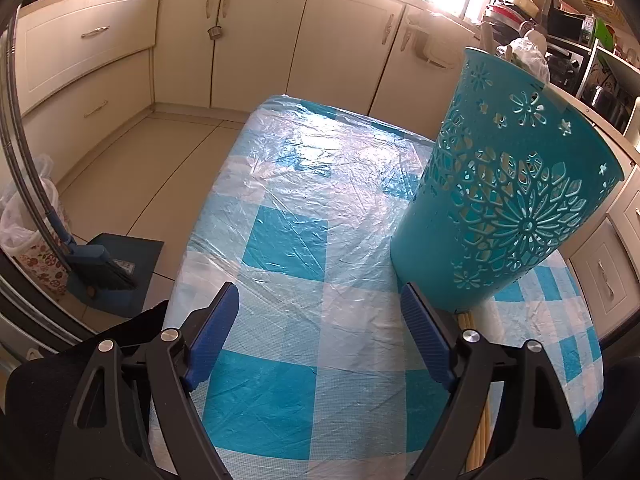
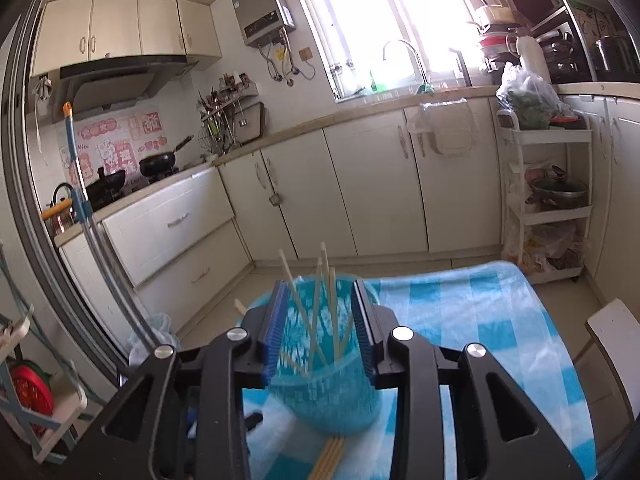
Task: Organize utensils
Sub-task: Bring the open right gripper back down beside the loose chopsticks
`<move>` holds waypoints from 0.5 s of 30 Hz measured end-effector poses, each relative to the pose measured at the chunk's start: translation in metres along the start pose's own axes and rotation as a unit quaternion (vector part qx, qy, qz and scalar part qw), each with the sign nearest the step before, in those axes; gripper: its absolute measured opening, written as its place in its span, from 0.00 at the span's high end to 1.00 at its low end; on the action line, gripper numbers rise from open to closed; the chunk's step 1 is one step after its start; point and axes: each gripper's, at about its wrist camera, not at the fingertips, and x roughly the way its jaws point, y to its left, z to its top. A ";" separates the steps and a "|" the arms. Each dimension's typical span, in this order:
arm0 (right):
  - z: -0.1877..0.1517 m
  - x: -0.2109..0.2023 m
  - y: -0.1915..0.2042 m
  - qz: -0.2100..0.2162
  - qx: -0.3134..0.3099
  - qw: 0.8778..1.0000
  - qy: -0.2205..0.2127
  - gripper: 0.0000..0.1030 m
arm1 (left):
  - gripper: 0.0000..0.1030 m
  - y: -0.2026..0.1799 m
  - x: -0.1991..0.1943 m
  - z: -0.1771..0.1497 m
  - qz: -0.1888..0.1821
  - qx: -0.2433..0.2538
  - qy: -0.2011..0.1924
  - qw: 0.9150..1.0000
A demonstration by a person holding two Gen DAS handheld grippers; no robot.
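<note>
A teal perforated plastic holder [image 1: 508, 184] stands on the blue-and-white checked tablecloth [image 1: 304, 208], to the right of my left gripper [image 1: 320, 316], which is open and empty just above the cloth. In the right wrist view the holder [image 2: 324, 384] holds several pale chopsticks [image 2: 316, 304] standing upright. My right gripper [image 2: 320, 332] hovers above the holder, jaws apart with the chopsticks between them, none touching the pads. More chopsticks [image 2: 330, 456] lie flat on the cloth at the holder's foot; they also show in the left wrist view [image 1: 464, 318].
Cream kitchen cabinets [image 2: 360, 184] run along the far wall. A white trolley rack [image 2: 544, 200] stands right of the table. A broom and dustpan [image 1: 104, 268] and a bin with a white bag [image 1: 28, 236] stand on the floor at left. A chair [image 2: 616, 340] is at the table's right.
</note>
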 end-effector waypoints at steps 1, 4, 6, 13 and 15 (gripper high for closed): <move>-0.012 0.000 0.001 -0.003 -0.003 1.000 0.015 0.68 | 0.23 0.000 0.000 0.000 0.000 0.001 0.000 1.000; -0.047 0.014 0.000 -0.015 -0.007 0.997 0.075 0.68 | 0.23 0.000 -0.001 0.000 0.001 0.002 -0.001 1.000; -0.067 0.030 -0.004 -0.023 0.000 0.992 0.121 0.68 | 0.23 0.000 -0.001 0.000 0.002 0.002 -0.001 1.000; -0.101 0.068 -0.005 -0.040 -0.011 0.980 0.197 0.73 | 0.23 -0.001 -0.002 0.000 0.003 0.002 -0.001 1.000; -0.109 0.073 -0.005 -0.043 -0.014 0.977 0.208 0.73 | 0.23 0.000 -0.002 0.000 0.003 0.002 -0.002 1.000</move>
